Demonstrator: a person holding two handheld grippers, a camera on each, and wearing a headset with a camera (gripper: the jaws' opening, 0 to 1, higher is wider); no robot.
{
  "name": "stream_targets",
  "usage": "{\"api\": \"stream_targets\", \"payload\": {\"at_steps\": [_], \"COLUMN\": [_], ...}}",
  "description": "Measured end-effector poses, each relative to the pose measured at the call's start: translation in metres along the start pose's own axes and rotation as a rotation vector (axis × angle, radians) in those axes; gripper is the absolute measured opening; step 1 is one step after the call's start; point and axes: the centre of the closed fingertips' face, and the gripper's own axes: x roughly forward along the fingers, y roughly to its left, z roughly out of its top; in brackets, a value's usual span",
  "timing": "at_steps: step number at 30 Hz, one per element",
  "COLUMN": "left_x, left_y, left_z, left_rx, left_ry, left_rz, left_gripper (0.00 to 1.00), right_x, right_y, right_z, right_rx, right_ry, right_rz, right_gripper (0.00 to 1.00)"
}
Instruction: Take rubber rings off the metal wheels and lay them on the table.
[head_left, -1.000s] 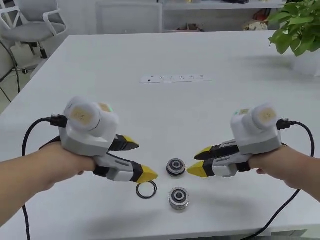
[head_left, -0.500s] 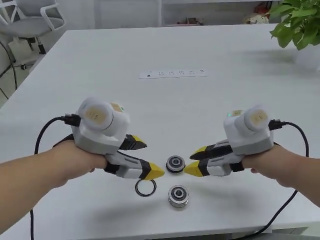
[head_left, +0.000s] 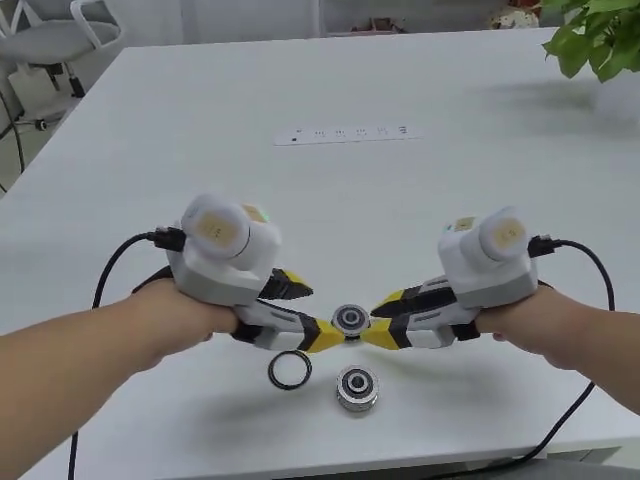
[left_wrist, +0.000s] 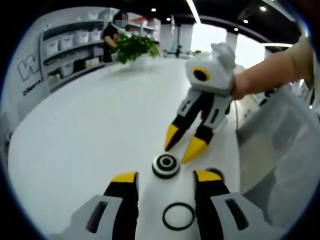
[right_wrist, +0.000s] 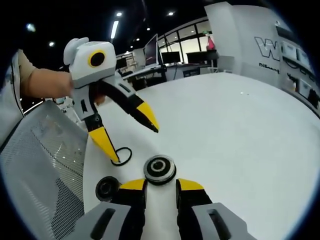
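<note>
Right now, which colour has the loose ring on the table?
The thin rubber ring is black; head view shows it best.

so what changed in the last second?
The left gripper moved right and the right gripper moved left, closing in until they flank the far wheel. Nothing is grasped yet and both are open. The loose ring and the near wheel stayed put.

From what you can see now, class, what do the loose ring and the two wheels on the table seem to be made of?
Loose ring: likely rubber; thin, matte black, no glint. Far wheel and near wheel: probably steel; silvery faces that catch the light, with darker bands I can't identify.
</note>
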Motion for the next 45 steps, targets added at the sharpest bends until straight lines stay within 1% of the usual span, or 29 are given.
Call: {"api": "stream_targets", "payload": {"at_steps": [7, 12, 14, 17, 22, 27, 30, 31, 33, 38, 40, 41, 45], "left_x": [0.010, 0.019, 0.022, 0.026, 0.029, 0.031, 0.032, 0.032, 0.035, 0.032, 0.031, 0.031, 0.031], "left_y": [0.000, -0.002, -0.003, -0.003, -0.004, -0.005, -0.006, -0.007, -0.007, -0.006, -0.005, -0.006, -0.007], "left_z": [0.004, 0.008, 0.008, 0.005, 0.004, 0.005, 0.004, 0.003, 0.006, 0.005, 0.005, 0.006, 0.006], "left_rx": [0.004, 0.015, 0.019, 0.025, 0.037, 0.056, 0.083, 0.092, 0.096, 0.097, 0.105, 0.121, 0.112], "left_ry": [-0.005, -0.008, -0.008, 0.004, 0.006, 0.006, 0.009, 0.019, 0.007, 0.005, 0.008, 0.001, 0.002], "left_rz": [-0.013, -0.026, -0.030, -0.037, -0.041, -0.039, -0.034, -0.030, -0.025, -0.009, 0.001, 0.005, 0.010], "left_gripper": [0.40, 0.36, 0.34, 0.32, 0.28, 0.22, 0.18, 0.17, 0.17, 0.16, 0.14, 0.14, 0.14], "right_x": [0.001, 0.001, 0.002, 0.002, 0.001, 0.001, 0.001, 0.001, 0.001, 0.000, 0.000, 0.000, -0.001], "right_y": [-0.001, 0.000, 0.001, 0.002, 0.002, 0.002, 0.001, 0.001, 0.000, 0.001, 0.000, 0.000, -0.001], "right_z": [-0.001, -0.001, -0.001, -0.001, -0.001, -0.004, -0.004, -0.004, -0.004, -0.004, -0.004, -0.004, -0.005], "right_rx": [-0.006, -0.012, -0.015, -0.015, -0.014, -0.011, -0.014, -0.015, -0.014, 0.019, 0.029, 0.034, 0.073], "right_ry": [-0.004, -0.007, -0.008, -0.010, -0.013, -0.006, -0.005, -0.005, -0.006, -0.012, -0.014, -0.015, -0.017], "right_rz": [0.009, 0.019, 0.024, 0.028, 0.028, 0.025, 0.023, 0.023, 0.021, 0.022, 0.020, 0.019, 0.015], "right_gripper": [0.18, 0.17, 0.15, 0.14, 0.13, 0.08, 0.08, 0.08, 0.06, 0.03, 0.02, 0.01, 0.00]}}
